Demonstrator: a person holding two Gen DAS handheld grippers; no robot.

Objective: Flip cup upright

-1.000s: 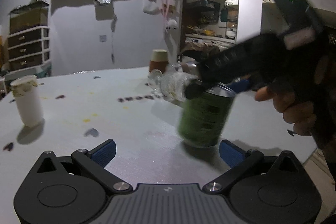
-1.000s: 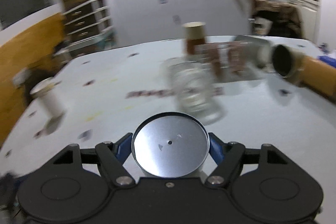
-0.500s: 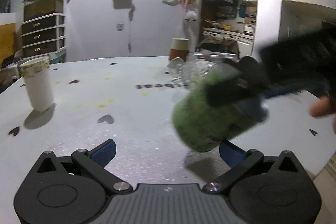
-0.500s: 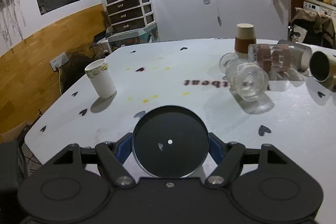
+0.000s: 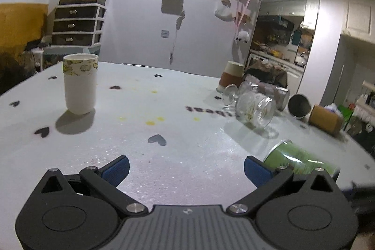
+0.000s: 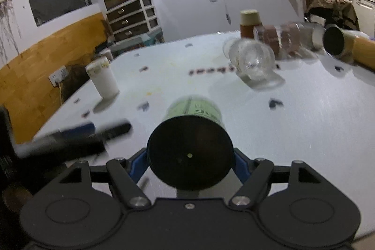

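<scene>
My right gripper [image 6: 190, 162] is shut on a green cup [image 6: 194, 109], holding it near its dark base, which faces the camera; the cup points forward over the white table [image 6: 304, 114]. In the left wrist view the green cup [image 5: 297, 159] lies tilted low at the right, just past my right blue fingertip [image 5: 256, 171]. My left gripper [image 5: 186, 168] is open and empty above the table. It also shows blurred at the left of the right wrist view [image 6: 93, 132].
A white paper cup [image 5: 80, 83] stands upright at the left. A glass jar [image 5: 255, 109] lies on its side. Behind it are a wine glass [image 5: 228, 93], a brown-white cup [image 5: 232, 75], a metal cup [image 5: 300, 106] and a brown cylinder [image 5: 325, 120].
The green cup has been swung by the right gripper from upside down to lying forward and low at the right. The left gripper moved back, nearer the table's edge.
</scene>
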